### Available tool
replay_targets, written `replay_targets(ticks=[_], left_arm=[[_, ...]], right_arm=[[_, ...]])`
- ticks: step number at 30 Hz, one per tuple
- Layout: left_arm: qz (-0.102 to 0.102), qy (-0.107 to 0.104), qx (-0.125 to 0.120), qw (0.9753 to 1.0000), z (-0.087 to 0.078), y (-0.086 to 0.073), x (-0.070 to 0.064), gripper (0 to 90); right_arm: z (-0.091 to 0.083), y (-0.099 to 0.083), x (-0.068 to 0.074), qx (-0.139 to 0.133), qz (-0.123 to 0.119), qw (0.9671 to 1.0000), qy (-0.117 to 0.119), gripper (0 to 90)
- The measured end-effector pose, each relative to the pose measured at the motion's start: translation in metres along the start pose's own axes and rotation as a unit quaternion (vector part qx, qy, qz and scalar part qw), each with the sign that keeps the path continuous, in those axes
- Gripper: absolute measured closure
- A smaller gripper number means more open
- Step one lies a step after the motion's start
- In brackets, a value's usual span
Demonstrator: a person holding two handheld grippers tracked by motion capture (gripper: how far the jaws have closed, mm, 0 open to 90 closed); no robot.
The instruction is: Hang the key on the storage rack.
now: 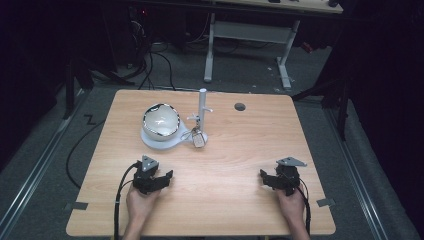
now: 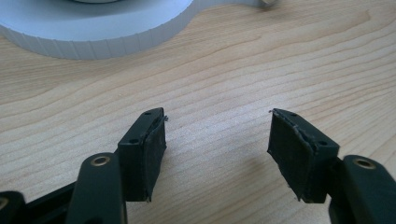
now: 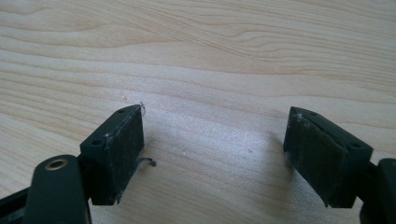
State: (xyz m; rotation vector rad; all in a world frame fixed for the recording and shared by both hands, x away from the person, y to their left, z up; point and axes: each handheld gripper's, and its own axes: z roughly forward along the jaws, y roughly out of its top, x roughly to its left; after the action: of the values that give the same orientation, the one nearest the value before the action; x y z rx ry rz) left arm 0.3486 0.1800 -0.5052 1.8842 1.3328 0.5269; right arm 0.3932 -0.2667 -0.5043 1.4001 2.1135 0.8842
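A pale wood table (image 1: 240, 150) stands on grey carpet in a dark room; cables trail over the floor beyond its far edge, where a white desk frame (image 1: 250, 35) stands; a round hole (image 1: 240, 106) sits near the far edge. The left gripper (image 1: 159, 181) and right gripper (image 1: 267, 179) rest near the front, well apart, both with jaws wide open on nothing. Far left of centre, a shiny bowl (image 1: 161, 120) sits on a white stand (image 1: 150, 141) beside a post (image 1: 202, 107); 1 small tag (image 1: 198, 139) hangs there.
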Motion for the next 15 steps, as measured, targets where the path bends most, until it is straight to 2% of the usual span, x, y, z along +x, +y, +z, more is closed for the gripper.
replay_targets(ticks=[9,13,15], left_arm=[[0.010,0.019,0.006,0.9998,0.0024,-0.0019,-0.0034,36.2],[0.028,0.033,0.014,0.9990,0.0039,-0.0015,-0.0078,33.4],[0.023,0.035,0.015,0.9990,0.0041,-0.0014,-0.0070,31.8]], right_arm=[[0.0000,0.0000,0.0001,0.000,0.000,1.0000,0.000,20.3],[0.0000,0.0000,0.0000,0.000,0.000,1.0000,0.000,20.3],[0.0000,-0.0001,0.0000,0.000,0.000,1.0000,0.000,20.3]])
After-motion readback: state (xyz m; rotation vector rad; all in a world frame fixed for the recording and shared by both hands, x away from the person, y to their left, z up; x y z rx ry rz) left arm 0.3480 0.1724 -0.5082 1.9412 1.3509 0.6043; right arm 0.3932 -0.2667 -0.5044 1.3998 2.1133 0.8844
